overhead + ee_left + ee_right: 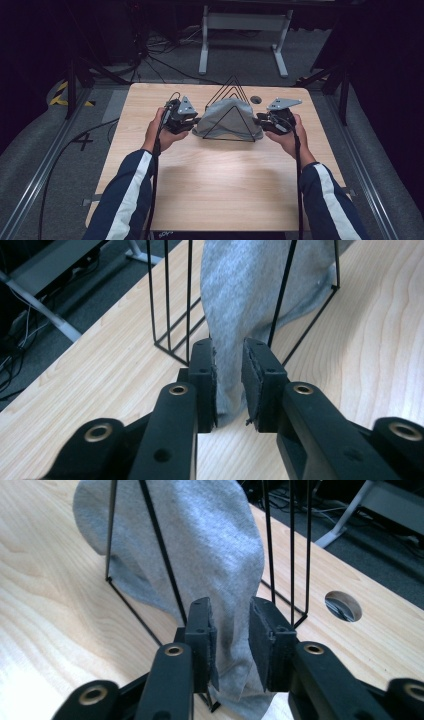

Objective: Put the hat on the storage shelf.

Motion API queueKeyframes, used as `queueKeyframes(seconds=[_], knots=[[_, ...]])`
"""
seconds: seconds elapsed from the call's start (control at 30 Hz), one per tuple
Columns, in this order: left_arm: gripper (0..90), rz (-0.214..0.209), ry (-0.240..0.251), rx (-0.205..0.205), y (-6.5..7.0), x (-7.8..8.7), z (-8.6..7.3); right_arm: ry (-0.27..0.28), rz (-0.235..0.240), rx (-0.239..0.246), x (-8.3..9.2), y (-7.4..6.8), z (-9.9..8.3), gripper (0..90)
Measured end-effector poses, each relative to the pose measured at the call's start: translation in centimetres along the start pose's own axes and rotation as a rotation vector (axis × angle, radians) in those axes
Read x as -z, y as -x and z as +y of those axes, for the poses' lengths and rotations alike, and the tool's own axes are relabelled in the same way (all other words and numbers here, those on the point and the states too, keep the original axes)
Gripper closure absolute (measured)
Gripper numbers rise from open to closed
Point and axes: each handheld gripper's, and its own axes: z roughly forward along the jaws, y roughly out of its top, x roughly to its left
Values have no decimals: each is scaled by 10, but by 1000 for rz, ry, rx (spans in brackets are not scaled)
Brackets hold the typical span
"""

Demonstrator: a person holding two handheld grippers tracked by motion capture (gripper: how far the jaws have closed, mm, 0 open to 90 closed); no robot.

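Tongs (pixel 192 120) (pixel 260 121) flank cloth (pixel 227 117) on wooden table (pixel 220 175)

Grey cloth (pixel 227 120) drapes the black wire rack (pixel 232 92), hiding most of its inner wires in the high view. Left gripper (pixel 229 382): cloth end sits between the jaws, pads don't visibly press it, so grip can't be confirmed; cloth top and rack top cut off by the upper edge. Right gripper (pixel 231 640): same story, cloth between the jaws with gaps showing; cloth tip cut by the bottom edge. Table hole (pixel 343 605) beyond its right jaw: contents too dark to tell
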Motion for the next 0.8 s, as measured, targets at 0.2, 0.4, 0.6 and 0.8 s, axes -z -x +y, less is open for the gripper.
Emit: queueKeyframes(seconds=[0.2, 0.4, 0.6, 0.8], knots=[[697, -1, -25, -1, 1, 9, -10, -4, 4, 2, 8, -3, -2, 687], [565, 13, -85, 6, 6, 16, -26, -19, 2, 22, 19, -2, -8, 668], [438, 7, -81, 13, 10, 25, -39, -36, 1, 24, 28, 0, -15, 631], [326, -11, -108, 15, 15, 32, -52, -72, 6, 49, 35, -3, -23, 539]])
